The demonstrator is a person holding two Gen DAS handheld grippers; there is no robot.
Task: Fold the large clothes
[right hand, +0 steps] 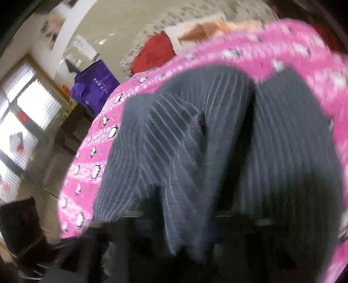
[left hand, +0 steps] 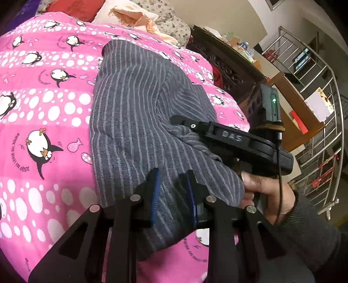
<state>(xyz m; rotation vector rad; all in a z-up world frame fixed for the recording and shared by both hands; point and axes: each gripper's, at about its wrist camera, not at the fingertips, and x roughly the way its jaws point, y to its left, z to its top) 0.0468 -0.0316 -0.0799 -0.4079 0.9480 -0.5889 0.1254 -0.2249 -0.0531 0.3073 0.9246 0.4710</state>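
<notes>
A grey garment with thin pale stripes (left hand: 134, 104) lies lengthwise on a pink penguin-print blanket (left hand: 43, 98). My left gripper (left hand: 173, 193) is at its near end, and a fold of the cloth runs between the two blue pads (left hand: 155, 196), which are shut on it. My right gripper (left hand: 176, 120), held by a hand (left hand: 263, 187), comes in from the right. Its tip rests on a puckered fold at the garment's right edge. In the blurred right wrist view the garment (right hand: 217, 130) bunches up over the fingers and hides them.
Pillows and a red cloth (left hand: 76, 5) lie at the far end of the bed. A dark carved wooden headboard or cabinet (left hand: 228, 65) stands at the right, with a metal railing (left hand: 322, 108) beyond. A purple bag (right hand: 95, 85) sits beside the bed, near a window.
</notes>
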